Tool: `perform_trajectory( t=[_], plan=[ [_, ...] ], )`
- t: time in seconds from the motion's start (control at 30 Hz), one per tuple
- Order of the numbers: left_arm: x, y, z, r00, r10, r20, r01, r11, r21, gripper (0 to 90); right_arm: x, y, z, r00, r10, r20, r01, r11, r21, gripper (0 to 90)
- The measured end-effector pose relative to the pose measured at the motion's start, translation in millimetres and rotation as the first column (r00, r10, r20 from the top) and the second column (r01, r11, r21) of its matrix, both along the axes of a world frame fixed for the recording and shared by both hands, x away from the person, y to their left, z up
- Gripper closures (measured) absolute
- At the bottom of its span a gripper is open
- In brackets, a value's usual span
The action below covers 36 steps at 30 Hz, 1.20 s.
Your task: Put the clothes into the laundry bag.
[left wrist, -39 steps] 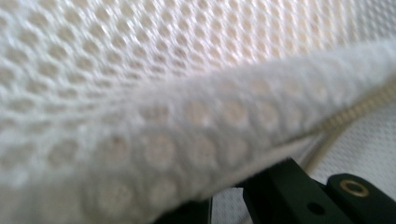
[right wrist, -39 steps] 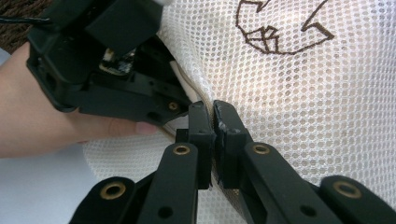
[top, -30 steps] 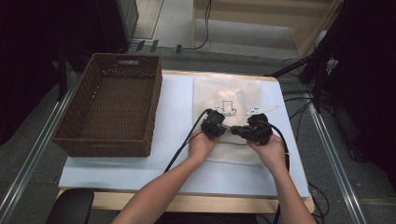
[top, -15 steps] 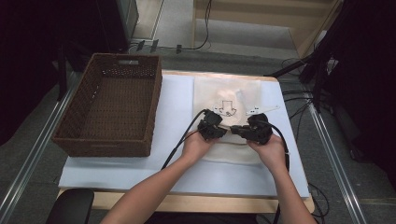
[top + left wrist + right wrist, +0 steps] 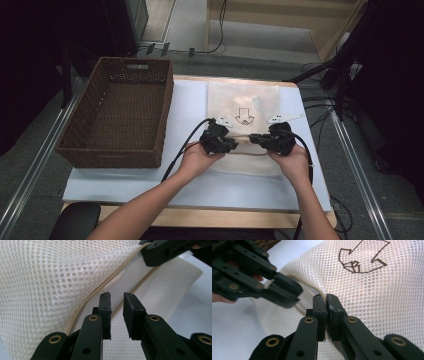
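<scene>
The right gripper [image 5: 326, 300] is pinching a fold of the mesh bag [image 5: 372, 285] with its 2 jaws shut tight. The left gripper [image 5: 117, 298] is sitting with its jaws a little apart, right by the bag's zipper edge [image 5: 100, 288], holding nothing. The bag is cream with tiny holes and a brown arrow [image 5: 244, 118]. It is lying on the white table [image 5: 125, 177]. A brown basket [image 5: 120, 117] is standing just beside it.
</scene>
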State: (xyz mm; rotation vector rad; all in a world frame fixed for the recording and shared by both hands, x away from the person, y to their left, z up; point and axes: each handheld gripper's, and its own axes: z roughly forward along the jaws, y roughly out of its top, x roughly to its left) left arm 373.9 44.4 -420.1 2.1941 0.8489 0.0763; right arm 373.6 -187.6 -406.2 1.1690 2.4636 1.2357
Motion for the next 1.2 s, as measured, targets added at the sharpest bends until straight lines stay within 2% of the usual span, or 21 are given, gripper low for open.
perform_trajectory(
  t=[0.1,0.3,0.5,0.77,0.8,0.93,1.1,1.2],
  plan=[
    [-7.7,8.8,2.8,0.9999,-0.013,-0.002,0.013,0.9999,0.007,74.5,-2.1,-1.8,2.0,1.0,0.008,0.001,-0.008,1.0,0.0,87.5],
    [-19.6,25.4,9.6,0.9999,-0.002,0.012,0.002,0.9999,-0.013,70.6,-5.2,-6.7,3.8,0.9998,0.02,0.0,-0.02,1.0,0.0,87.5],
    [-25.0,39.5,13.3,0.9999,-0.001,0.013,0.001,0.9997,-0.024,65.3,-6.6,-10.5,4.8,0.9998,0.021,0.001,-0.021,1.0,0.002,87.5],
    [-31.9,52.7,15.0,0.9997,0.016,0.019,-0.016,0.9998,-0.011,51.7,-7.6,-13.6,6.6,0.9995,0.032,0.006,-0.032,0.999,-0.001,87.4],
    [-33.6,56.0,15.6,0.9993,0.031,0.022,-0.031,0.9994,-0.014,50.6,-7.8,-13.6,6.9,0.9995,0.031,0.006,-0.031,1.0,-0.001,87.4],
    [-36.3,62.7,13.9,0.9995,0.032,0.005,-0.032,0.9995,-0.007,44.9,-8.1,-14.2,7.4,0.9994,0.034,0.003,-0.034,0.999,0.001,87.3],
    [-41.5,71.2,3.5,0.9987,0.048,-0.013,-0.048,0.9987,0.015,42.6,-8.8,-16.7,8.0,0.9992,0.039,-0.003,-0.039,0.999,0.004,87.3],
    [-42.0,74.5,-2.7,0.9982,0.06,-0.005,-0.059,0.9978,0.029,41.9,-9.0,-17.9,8.0,0.999,0.043,-0.006,-0.043,0.999,0.008,87.3]
  ],
)
